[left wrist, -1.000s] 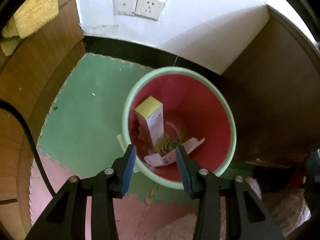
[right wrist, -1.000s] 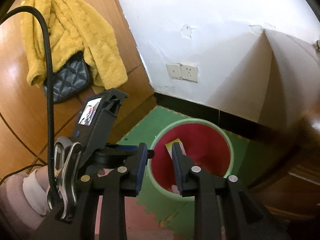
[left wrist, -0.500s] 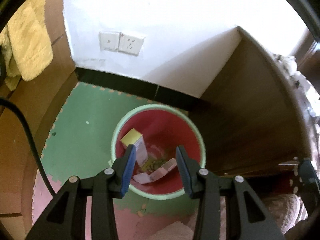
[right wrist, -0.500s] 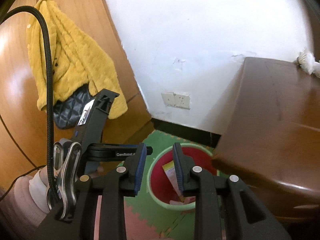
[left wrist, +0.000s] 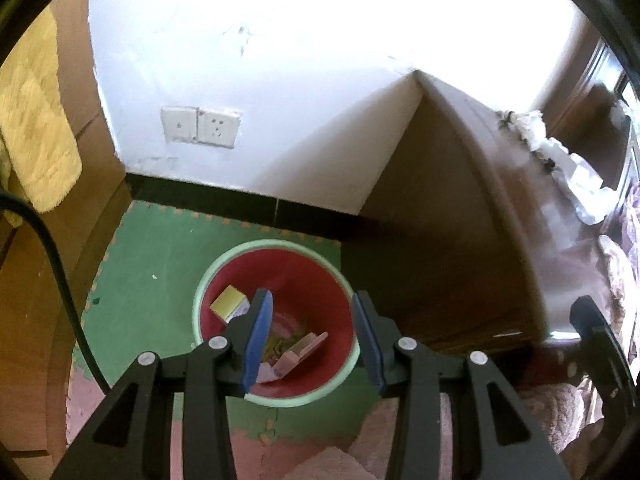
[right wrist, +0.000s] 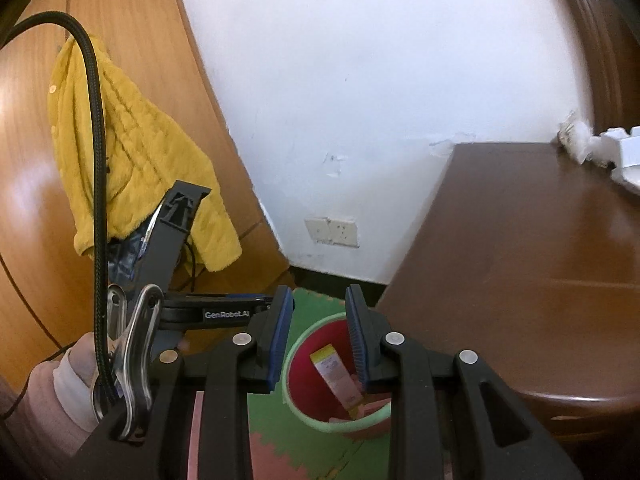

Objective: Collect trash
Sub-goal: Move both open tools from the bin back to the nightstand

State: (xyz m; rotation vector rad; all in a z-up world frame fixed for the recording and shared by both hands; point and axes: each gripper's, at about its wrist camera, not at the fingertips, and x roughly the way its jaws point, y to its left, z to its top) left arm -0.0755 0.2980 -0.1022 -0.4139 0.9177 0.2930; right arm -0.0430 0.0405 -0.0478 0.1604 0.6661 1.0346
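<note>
**With Both Grippers Empty: Turning From the Bin to the Cabinet Top**

While hovering above and in front of the red bin point(left wrist: 276, 320), carrying nothing in either tool: left gripper point(left wrist: 310, 336) spread wide with nothing between the blue pads, right gripper point(right wrist: 318, 336) likewise parted and holding nothing. Already lying inside the bin: a yellow-topped box point(left wrist: 230, 304), leaning against the wall, and a pink carton point(left wrist: 304, 350) among paper scraps (contents partly hidden behind the fingers).

Probably heading next for the white crumpled trash point(left wrist: 560, 152), sitting up on the brown cabinet point(left wrist: 448, 240) just right of the bin, toward the cabinet's far edge; seen in the right wrist view too, at the upper right.

Doing this step well:
- Lifting well clear of the bin's green rim before swinging right, avoiding the cabinet's near corner.
- Keeping the pads spread while approaching, then closing on a bunched fold, not a loose flap.
- Squeezing gently, crumpled paper likely being light and prone to slipping.
- Minding the black cable point(right wrist: 94, 120) left of the bin, and the yellow garment point(right wrist: 132, 152) hanging beyond it.
</note>
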